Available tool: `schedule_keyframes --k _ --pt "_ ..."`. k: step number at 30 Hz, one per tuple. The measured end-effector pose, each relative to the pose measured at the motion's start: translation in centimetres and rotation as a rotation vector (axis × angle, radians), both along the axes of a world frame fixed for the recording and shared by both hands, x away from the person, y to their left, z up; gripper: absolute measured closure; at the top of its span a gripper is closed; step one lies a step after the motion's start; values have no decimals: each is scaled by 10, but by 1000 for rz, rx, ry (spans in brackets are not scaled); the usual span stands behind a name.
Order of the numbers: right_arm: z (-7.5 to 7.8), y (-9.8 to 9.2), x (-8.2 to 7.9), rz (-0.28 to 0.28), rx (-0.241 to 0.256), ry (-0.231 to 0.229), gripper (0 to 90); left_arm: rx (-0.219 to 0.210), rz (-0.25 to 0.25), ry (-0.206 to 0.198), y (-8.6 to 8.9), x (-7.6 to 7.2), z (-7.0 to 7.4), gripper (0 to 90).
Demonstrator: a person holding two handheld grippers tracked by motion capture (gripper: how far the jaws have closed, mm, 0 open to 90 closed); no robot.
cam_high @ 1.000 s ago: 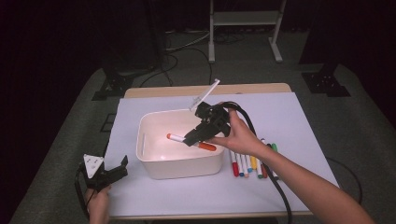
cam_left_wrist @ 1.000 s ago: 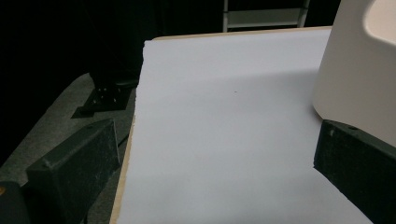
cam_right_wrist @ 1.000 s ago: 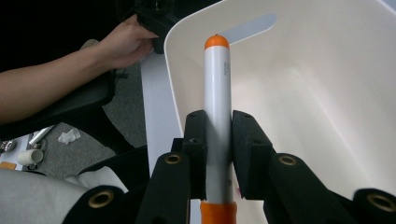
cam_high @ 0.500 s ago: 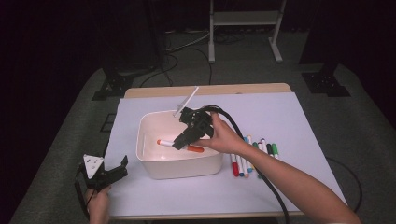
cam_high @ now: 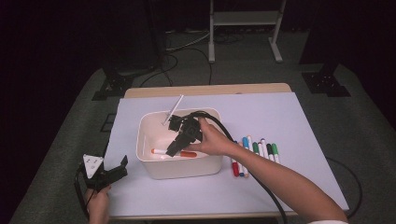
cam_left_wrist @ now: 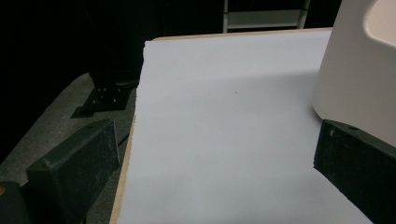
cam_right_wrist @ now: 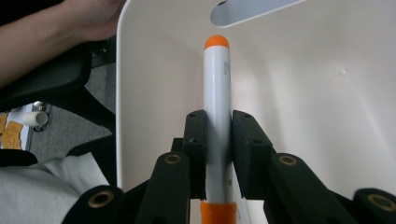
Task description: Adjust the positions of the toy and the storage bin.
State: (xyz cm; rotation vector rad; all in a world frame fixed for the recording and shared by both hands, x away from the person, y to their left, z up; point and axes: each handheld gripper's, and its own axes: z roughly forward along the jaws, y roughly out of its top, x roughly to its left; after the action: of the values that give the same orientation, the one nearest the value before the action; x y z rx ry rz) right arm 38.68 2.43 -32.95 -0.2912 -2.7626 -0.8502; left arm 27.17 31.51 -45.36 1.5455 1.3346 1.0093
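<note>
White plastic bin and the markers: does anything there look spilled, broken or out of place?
Nothing stands out. The white plastic bin stands upright on the white sheet. The right gripper is shut on the white marker with orange ends inside it. The row of coloured markers lies tidily beside the bin.

One white bin, one orange marker inside it, and seemingly six markers beside it.

Faint grey print on the orange-capped marker's white barrel, too small to read.
</note>
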Motion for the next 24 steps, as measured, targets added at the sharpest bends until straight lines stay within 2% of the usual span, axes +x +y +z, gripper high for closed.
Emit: schedule_keyframes --k 13,19,24 --pt "-16 16 -1 39 -68 8 754 -1 0 1 0 0 0 0" --pt "-16 16 -1 39 -73 16 724 -1 0 1 0 0 0 0" --pt "-6 9 -4 26 -71 -13 681 -1 0 -2 0 0 0 0"
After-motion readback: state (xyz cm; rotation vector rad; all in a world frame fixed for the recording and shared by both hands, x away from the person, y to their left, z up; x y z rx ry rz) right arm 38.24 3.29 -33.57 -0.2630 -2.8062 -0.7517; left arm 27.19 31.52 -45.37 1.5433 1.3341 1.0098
